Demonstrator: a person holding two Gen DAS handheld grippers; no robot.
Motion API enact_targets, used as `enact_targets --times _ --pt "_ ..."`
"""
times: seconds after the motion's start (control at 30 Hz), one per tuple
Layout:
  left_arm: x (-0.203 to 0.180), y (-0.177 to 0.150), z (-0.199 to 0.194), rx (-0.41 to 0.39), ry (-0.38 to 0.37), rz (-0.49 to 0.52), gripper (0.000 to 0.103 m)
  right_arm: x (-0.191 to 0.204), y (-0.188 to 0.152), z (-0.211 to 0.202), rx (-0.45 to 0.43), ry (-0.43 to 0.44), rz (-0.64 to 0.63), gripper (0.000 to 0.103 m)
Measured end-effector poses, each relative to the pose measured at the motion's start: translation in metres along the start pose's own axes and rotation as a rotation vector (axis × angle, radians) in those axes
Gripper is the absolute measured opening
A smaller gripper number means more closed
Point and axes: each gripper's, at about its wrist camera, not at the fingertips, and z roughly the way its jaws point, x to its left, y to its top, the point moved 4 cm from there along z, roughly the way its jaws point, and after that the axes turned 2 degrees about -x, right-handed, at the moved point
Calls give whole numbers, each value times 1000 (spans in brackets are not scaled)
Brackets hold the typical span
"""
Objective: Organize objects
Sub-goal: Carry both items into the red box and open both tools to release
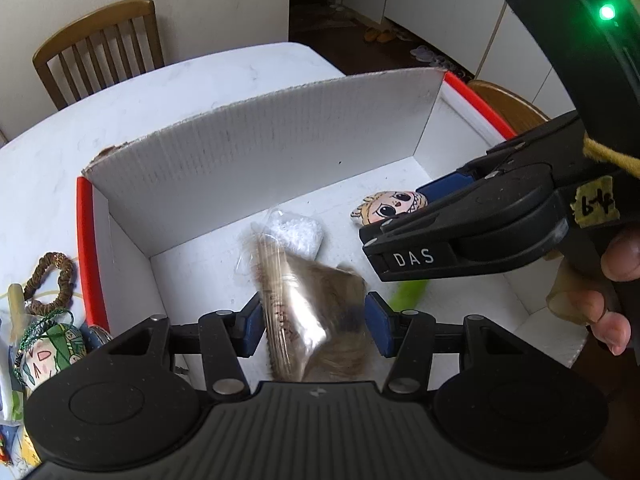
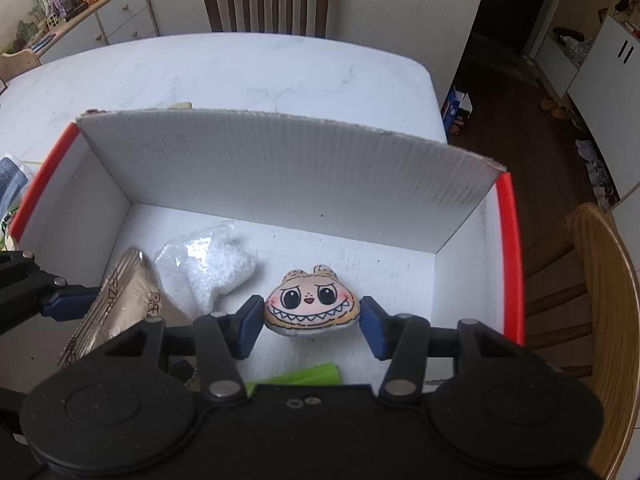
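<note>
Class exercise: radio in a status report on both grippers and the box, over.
Left gripper over box, brown packet between its jaws. Right gripper straddles cartoon-face charm, grip unclear. Nothing blocking.

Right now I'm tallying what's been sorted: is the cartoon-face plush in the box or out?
In. The cartoon-face plush lies face-up on the floor of the white box, framed by the right gripper fingers.

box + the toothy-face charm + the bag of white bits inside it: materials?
Box: white corrugated board, matte; fluting lines on the flap, torn fibrous edge, red trim on the rims.
Toothy-face charm: looks like a soft padded pouch with a printed face; silvery lower edge hints at foil or plastic film, unsure.
Bag of white bits: clear glossy plastic film, crinkled, holding white granular or fluffy filling.
</note>
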Motion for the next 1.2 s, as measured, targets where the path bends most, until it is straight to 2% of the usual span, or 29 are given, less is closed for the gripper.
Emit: enact_targets --times 0.27,0.4,0.57,0.8,1.2 --pt "6 2 6 29 -5 -35 52 -5 -3 14 69 26 37 52" --pt "5 2 5 35 -7 -39 52 -4 -3 15 78 22 39 57" --pt "7 1 -1 21 -4 -44 60 -3 -3 9 57 14 27 62" --pt "6 0 -19 -16 -23 -54 61 -5 -6 -10 16 28 35 63" --pt "8 -1 -68 -129 -44 -49 61 0 -7 -67 -110 60 55 63"
